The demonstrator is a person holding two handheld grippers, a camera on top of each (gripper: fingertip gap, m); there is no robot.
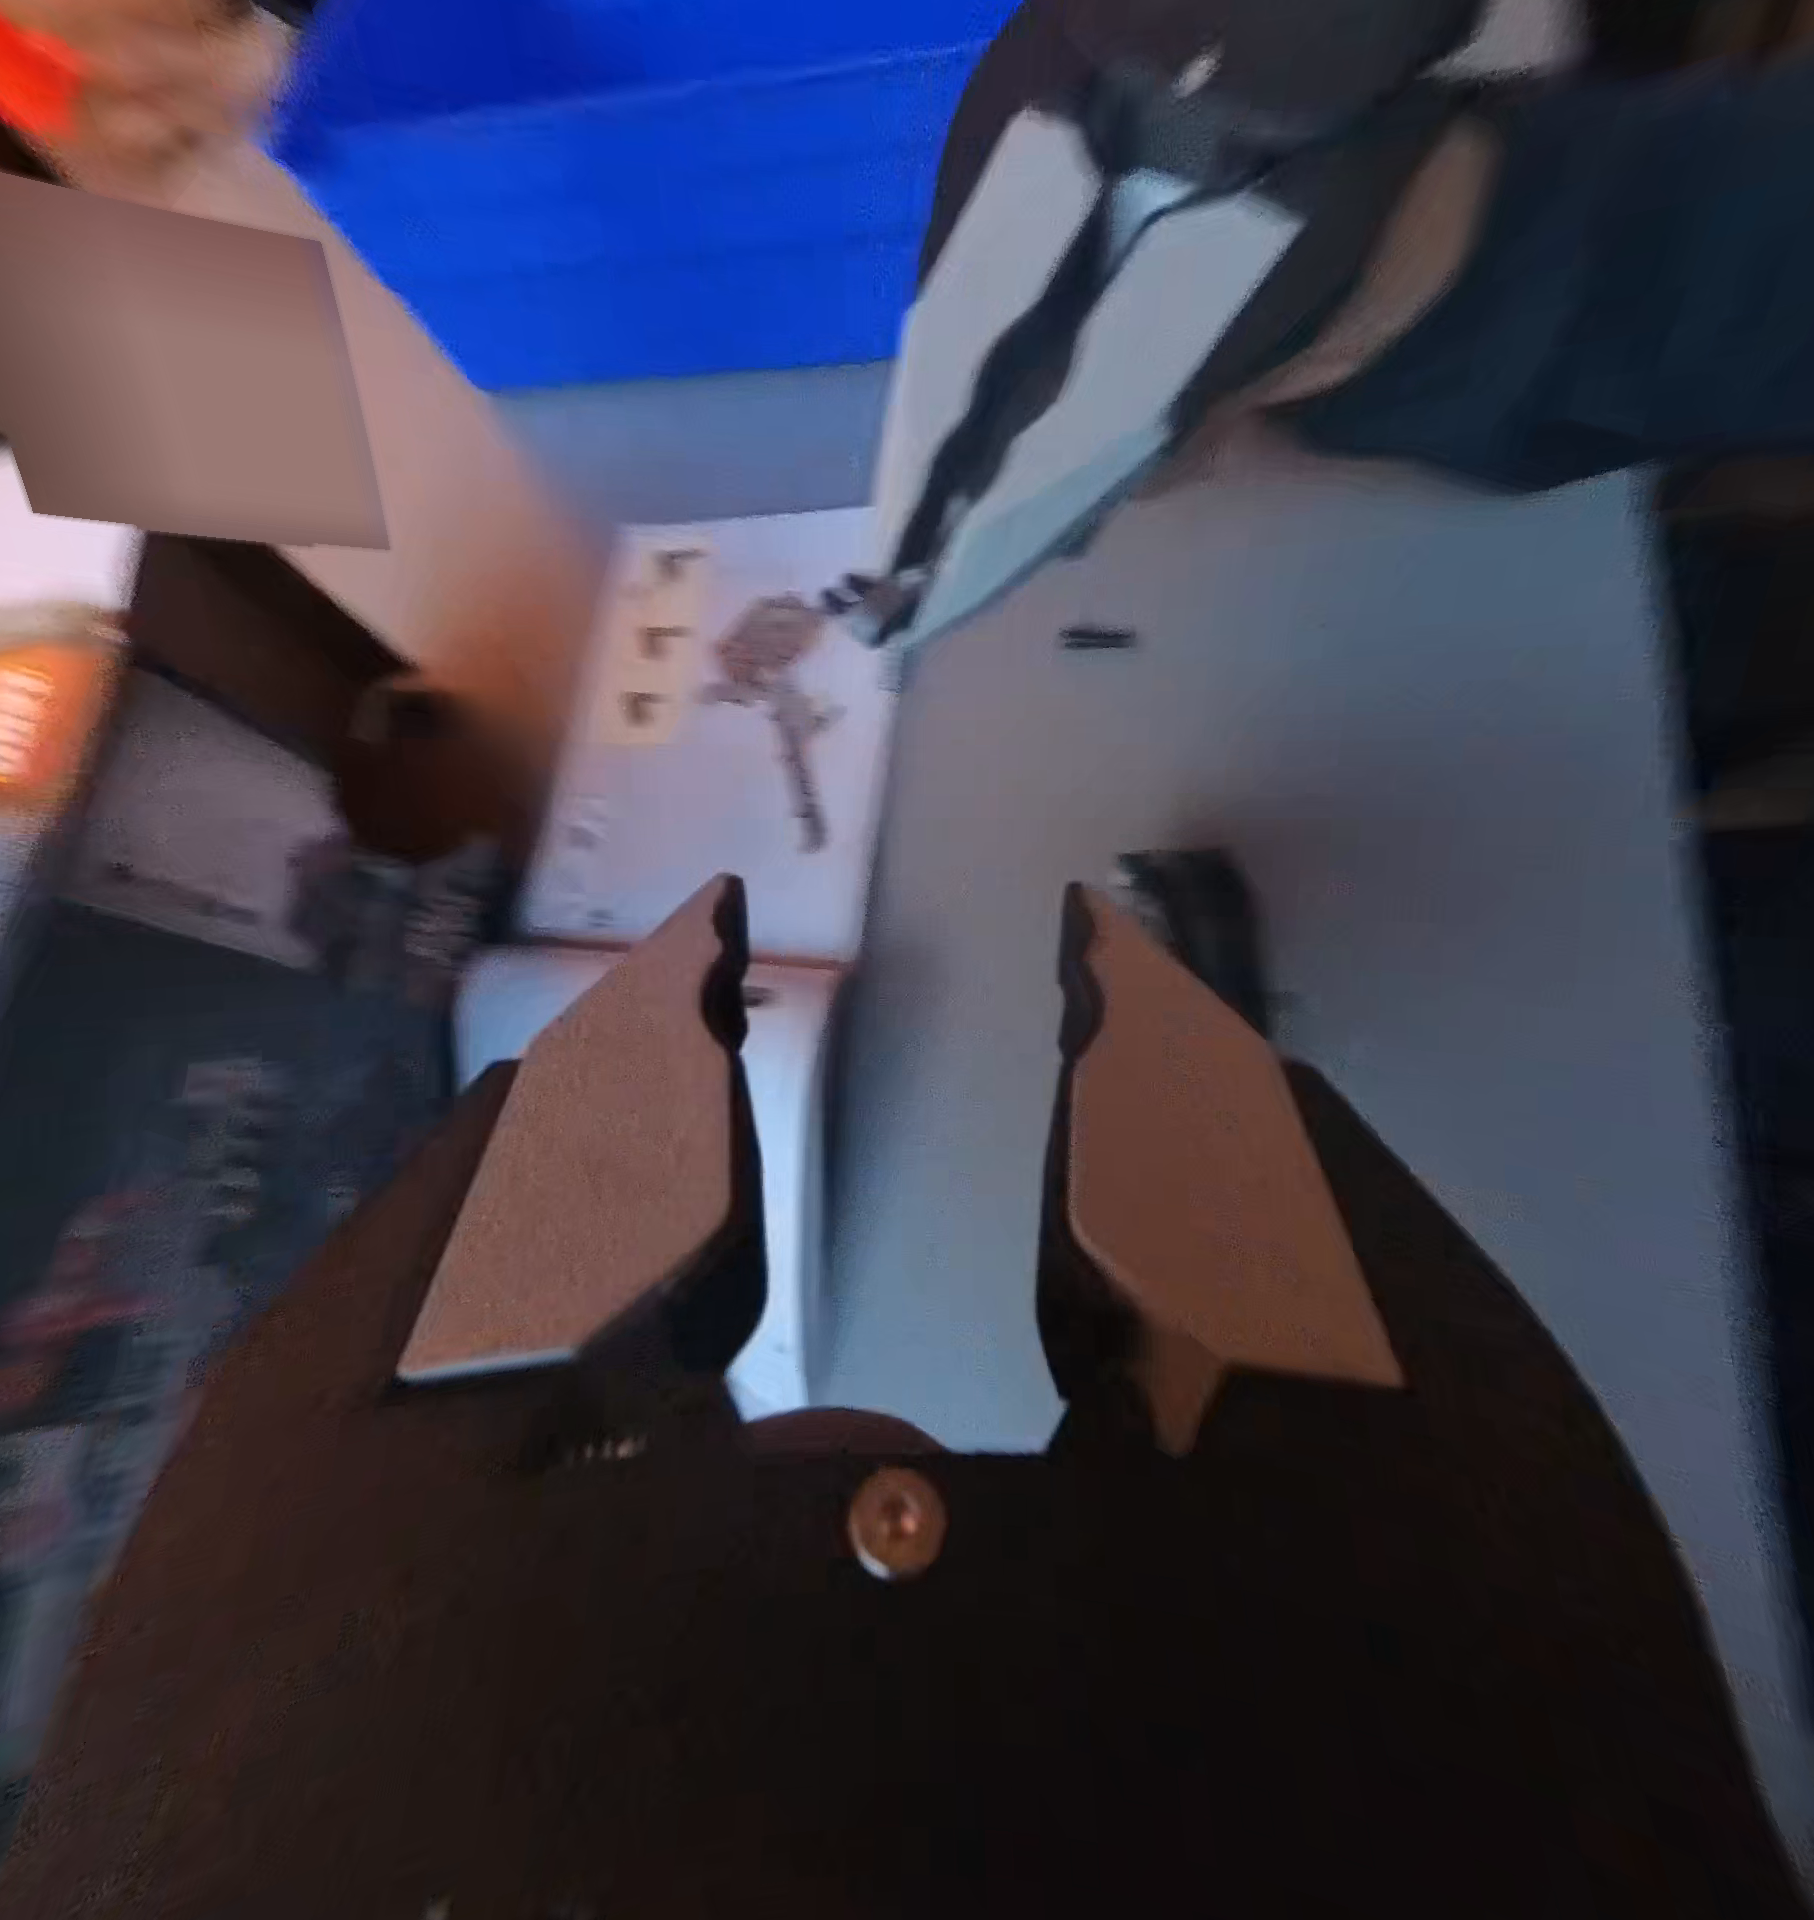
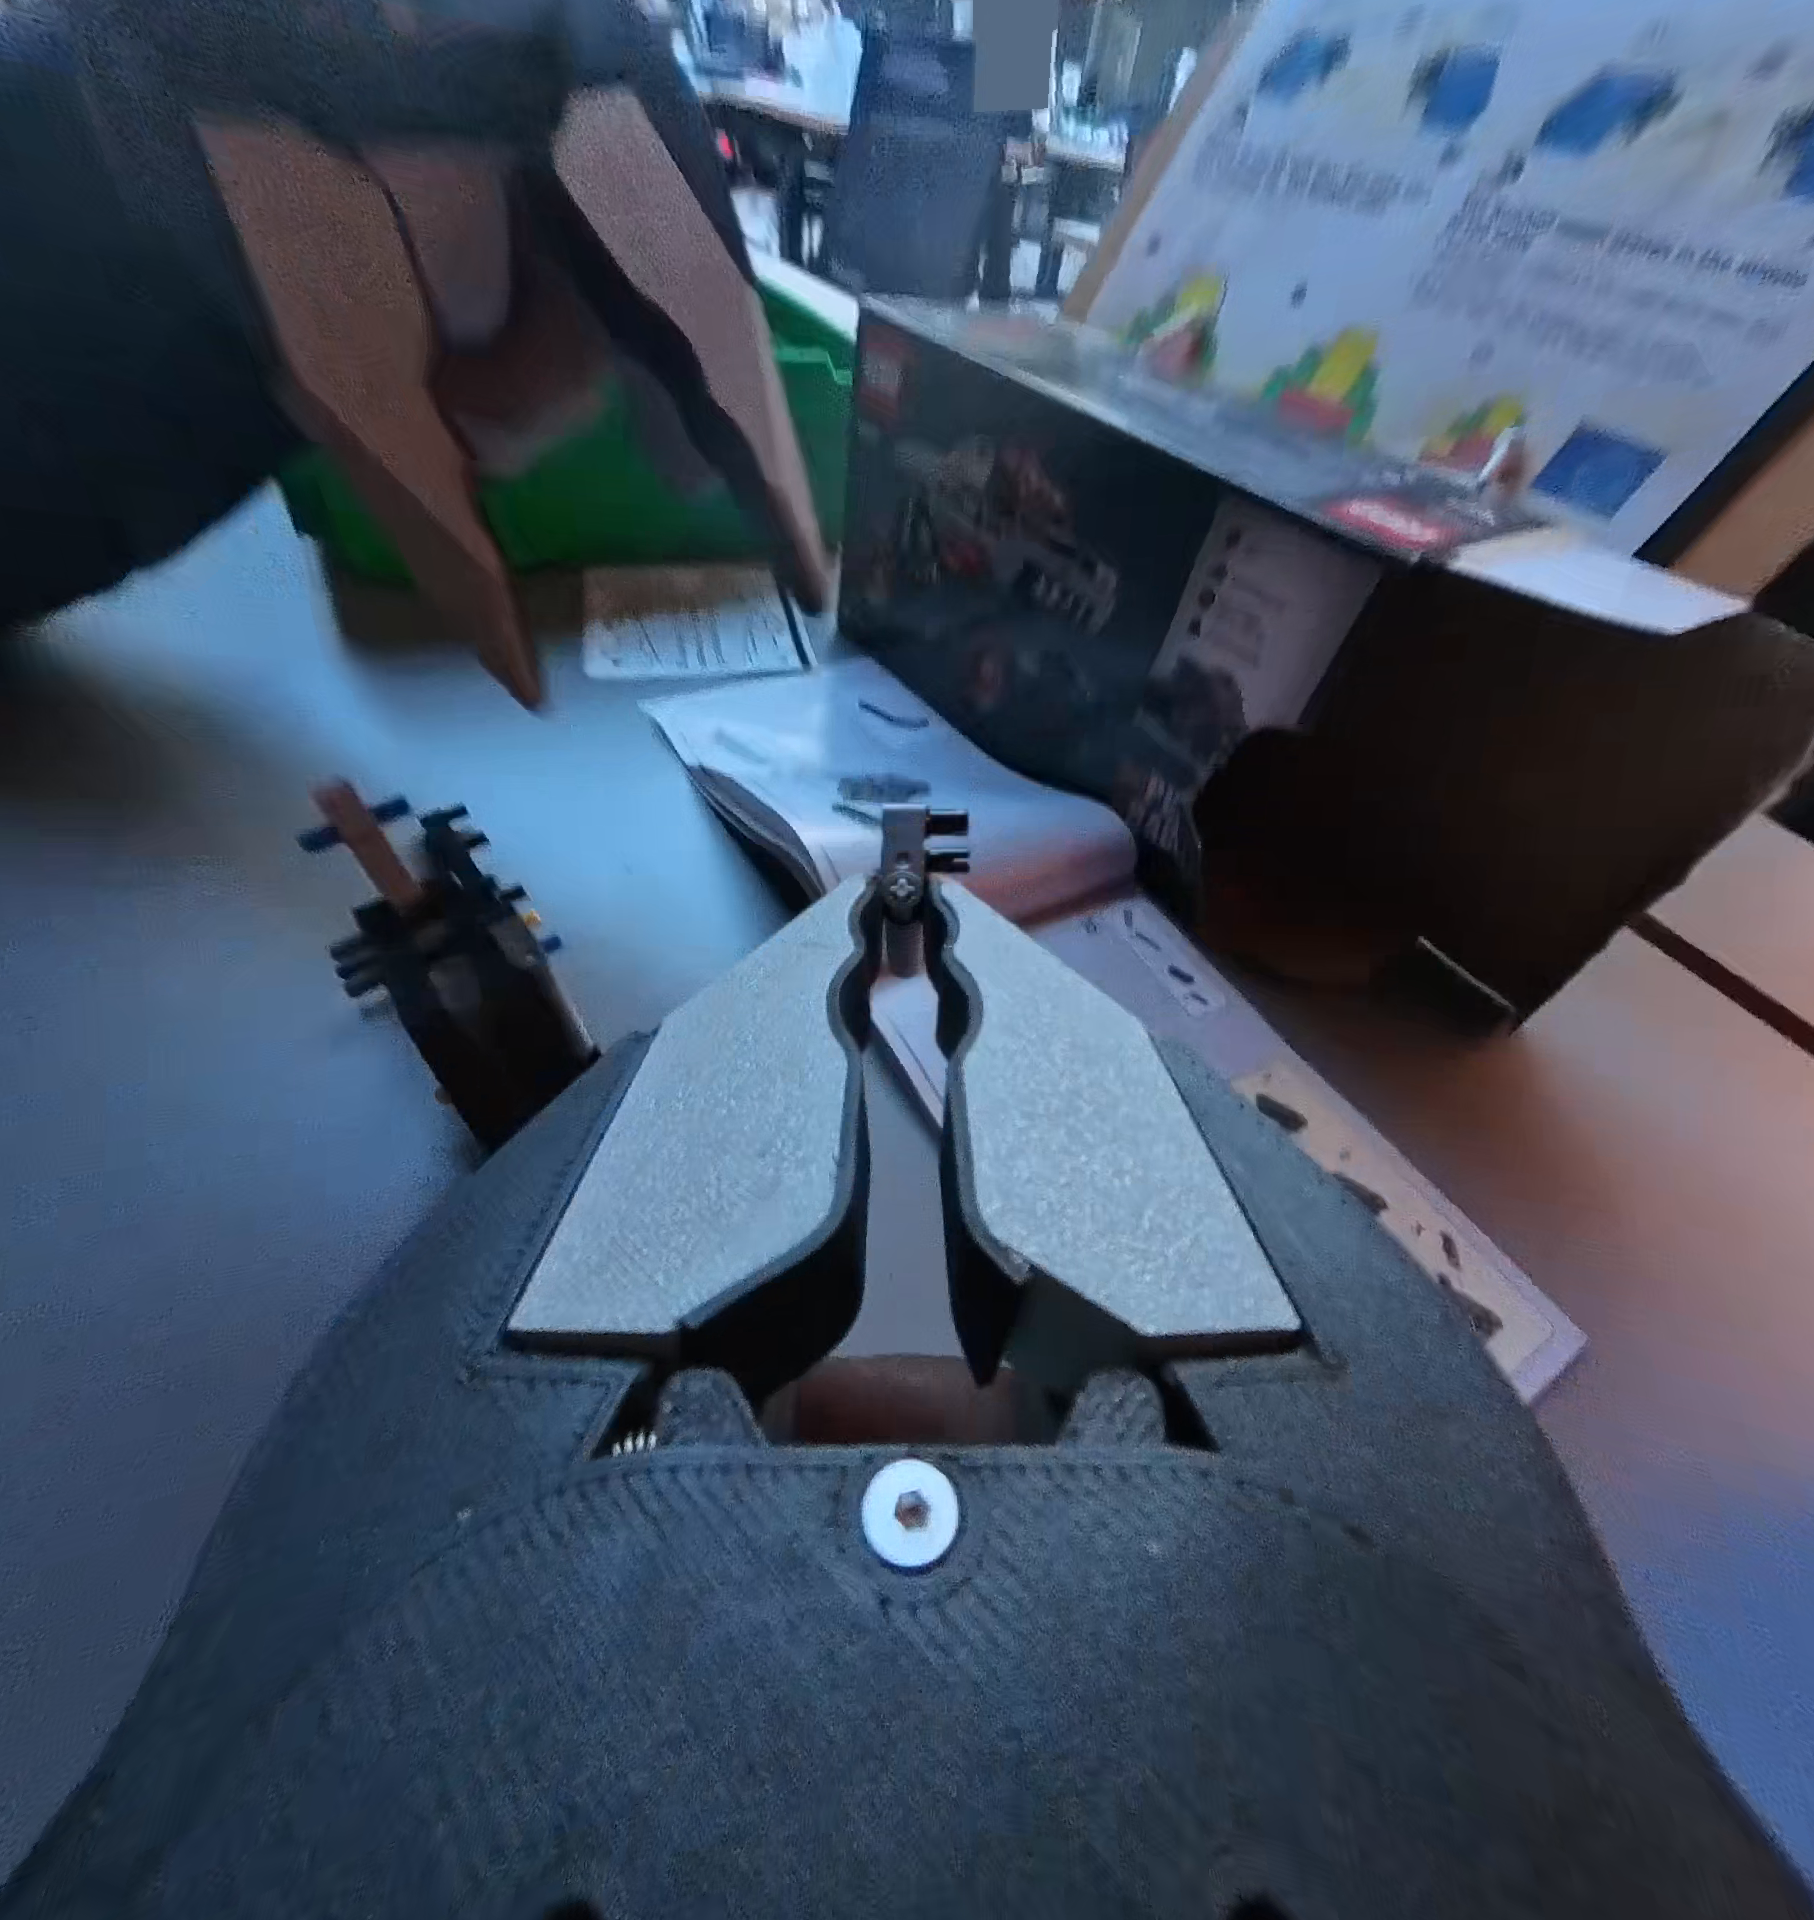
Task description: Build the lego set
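Note:
My right gripper (image 2: 903, 904) is shut on a small grey lego piece (image 2: 908, 847) with black pins, held above the open instruction booklet (image 2: 851, 758). It also shows in the blurred left wrist view (image 1: 882, 603), coming in from the upper right. My left gripper (image 1: 903, 935) is open and empty above the grey table. In the right wrist view it hangs open at the upper left (image 2: 674, 644). A dark partly built lego assembly (image 2: 446, 935) with black and blue pins stands on the table, below the left gripper and left of my right gripper.
The dark lego box (image 2: 1142, 592) stands at the right on the table, a printed board (image 2: 1505, 208) leaning behind it. A green bin (image 2: 674, 488) sits at the back. A blue bin (image 1: 622, 208) fills the top of the left wrist view. A sticker sheet (image 2: 1402, 1216) lies at the right. The gap from one gripper's tips to the other's is roughly 7 cm.

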